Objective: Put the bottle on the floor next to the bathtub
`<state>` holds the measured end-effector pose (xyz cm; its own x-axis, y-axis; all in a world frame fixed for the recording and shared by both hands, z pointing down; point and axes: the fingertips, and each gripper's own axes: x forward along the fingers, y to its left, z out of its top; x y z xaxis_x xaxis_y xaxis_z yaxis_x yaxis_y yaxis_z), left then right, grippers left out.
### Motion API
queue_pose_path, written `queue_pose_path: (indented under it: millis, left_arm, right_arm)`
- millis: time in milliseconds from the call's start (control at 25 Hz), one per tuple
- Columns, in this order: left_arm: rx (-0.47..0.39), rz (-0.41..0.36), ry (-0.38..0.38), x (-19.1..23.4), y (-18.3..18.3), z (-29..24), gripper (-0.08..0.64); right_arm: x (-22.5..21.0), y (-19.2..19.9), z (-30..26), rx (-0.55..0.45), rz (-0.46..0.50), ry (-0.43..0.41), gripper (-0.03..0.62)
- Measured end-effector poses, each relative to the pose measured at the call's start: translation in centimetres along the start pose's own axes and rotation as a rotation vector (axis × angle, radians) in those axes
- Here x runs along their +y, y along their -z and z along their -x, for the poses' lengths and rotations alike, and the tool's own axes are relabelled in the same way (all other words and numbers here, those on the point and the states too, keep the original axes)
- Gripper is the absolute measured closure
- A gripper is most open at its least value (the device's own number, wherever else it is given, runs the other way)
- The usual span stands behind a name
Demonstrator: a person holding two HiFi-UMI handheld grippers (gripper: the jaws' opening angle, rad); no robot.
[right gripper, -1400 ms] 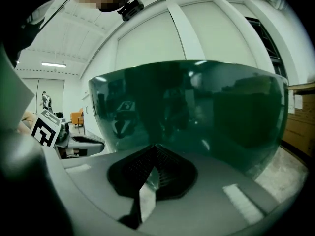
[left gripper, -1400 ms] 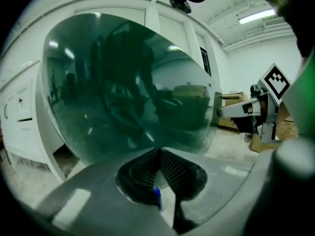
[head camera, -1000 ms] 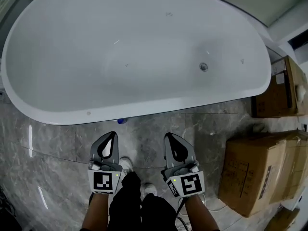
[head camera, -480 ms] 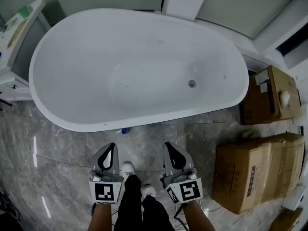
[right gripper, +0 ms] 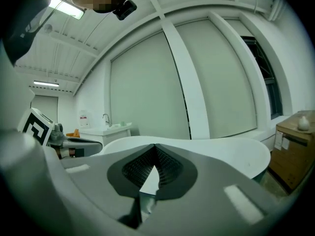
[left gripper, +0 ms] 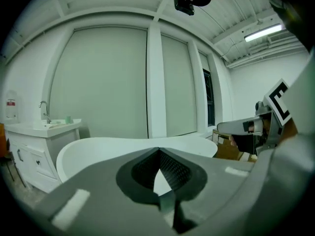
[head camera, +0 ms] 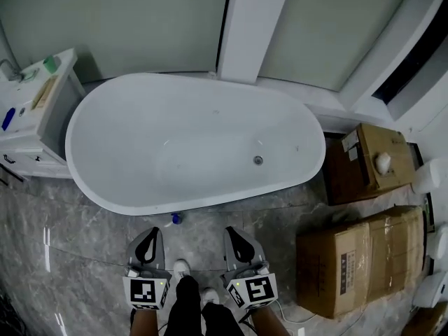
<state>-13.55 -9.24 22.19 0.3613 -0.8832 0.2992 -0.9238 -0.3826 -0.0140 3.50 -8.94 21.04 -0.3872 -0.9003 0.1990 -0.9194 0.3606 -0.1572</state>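
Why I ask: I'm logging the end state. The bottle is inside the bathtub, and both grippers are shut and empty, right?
No: the head view shows the bottle on the floor beside the bathtub, not inside it. The left gripper and right gripper are indeed shut and empty.

Grey marble floor (head camera: 84, 257), white vanity (head camera: 36, 114) left, cardboard boxes (head camera: 357, 257) right.

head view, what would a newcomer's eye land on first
The big white oval bathtub fills the middle, empty, against the back wall. Just below its near rim a small blue-capped bottle sits on the grey marble floor, with the left claw and right claw shut just short of it. Brown cardboard boxes crowd the right.
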Motion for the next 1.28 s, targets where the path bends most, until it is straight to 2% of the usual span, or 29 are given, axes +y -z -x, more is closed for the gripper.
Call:
queue_pose_path:
  millis: [200, 400, 560, 840, 1040, 1280]
  left_arm:
    - [-0.014, 0.012, 0.027, -1.5, -3.6, 1.8, 0.559]
    - [-0.061, -0.041, 0.049, -2.6, -7.3, 3.7, 0.56]
    - [-0.063, -0.03, 0.06, -2.7, -10.0, 4.7, 0.559]
    - [-0.089, -0.035, 0.052, -5.5, -13.3, 7.9, 0.56]
    - [-0.096, -0.069, 0.061, -7.5, -15.4, 9.4, 0.56]
    - [-0.1, -0.046, 0.06, -9.1, -16.6, 11.3, 0.56]
  right_arm:
    - [-0.2, -4.0, 2.9, -0.012, -0.012, 0.042, 0.566]
    - [-0.1, -7.4, 5.4, -0.031, -0.005, 0.072, 0.568]
    - [0.7, -10.3, 6.6, -0.065, -0.006, 0.051, 0.566]
    - [1.4, -13.0, 10.3, -0.071, 0.026, 0.031, 0.566]
    - [0.0, -14.9, 13.1, -0.094, 0.039, 0.057, 0.566]
    - [-1.2, -16.4, 15.9, -0.119, 0.049, 0.08, 0.566]
